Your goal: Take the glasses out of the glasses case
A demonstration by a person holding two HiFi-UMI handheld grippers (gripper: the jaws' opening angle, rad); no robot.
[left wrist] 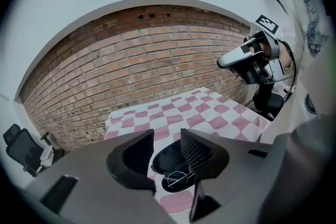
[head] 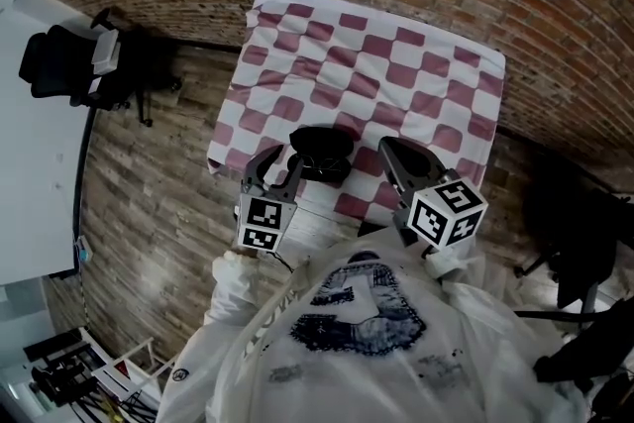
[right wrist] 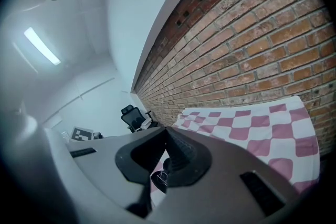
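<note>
A black glasses case [head: 322,150] lies open on the pink-and-white checked cloth [head: 396,64], near its front edge. In the left gripper view the case [left wrist: 169,161] shows past the jaws, with thin wire-framed glasses [left wrist: 178,180] lying in its nearer half. My left gripper [head: 280,157] hovers at the case's left side; its jaws [left wrist: 167,136] stand apart with nothing between the pads. My right gripper [head: 388,146] hangs just right of the case, its jaws [right wrist: 167,129] meeting at the tips, empty. In the right gripper view a sliver of the case [right wrist: 159,178] shows under the jaws.
A brick wall [left wrist: 157,55] runs behind the table. A black office chair [head: 59,64] stands at the left on the wooden floor. The cloth's far part is bare of other things. The right gripper [left wrist: 247,57] also shows high at the right in the left gripper view.
</note>
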